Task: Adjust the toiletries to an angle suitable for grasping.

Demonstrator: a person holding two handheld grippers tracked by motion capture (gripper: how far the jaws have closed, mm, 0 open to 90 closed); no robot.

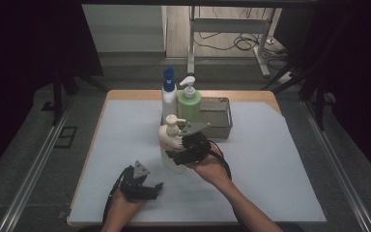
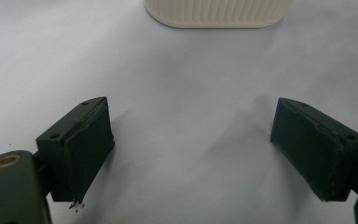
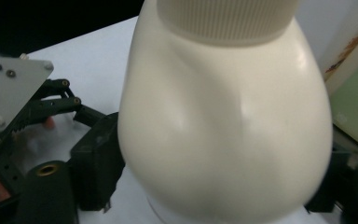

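Right claw (image 1: 176,155) grips the cream pump bottle (image 1: 171,145): smooth, glossy, bulbous, with ribbed collar; its base is hidden. Left claw (image 1: 154,189) near the bottle, gaping, empty.

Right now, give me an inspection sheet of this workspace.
Surface: white sheet over a wooden table.
Job's things: cream pump bottle, upright on the sheet.
Clutter: blue-capped bottle and green pump bottle at a metal tray.
Grippers: right hand-held gripper has its jaws around the cream bottle's body; left hand-held gripper open over bare sheet.
Cables: black cable trailing from the right hand-held gripper.
Surroundings: dark curtains, table legs and floor cables behind.
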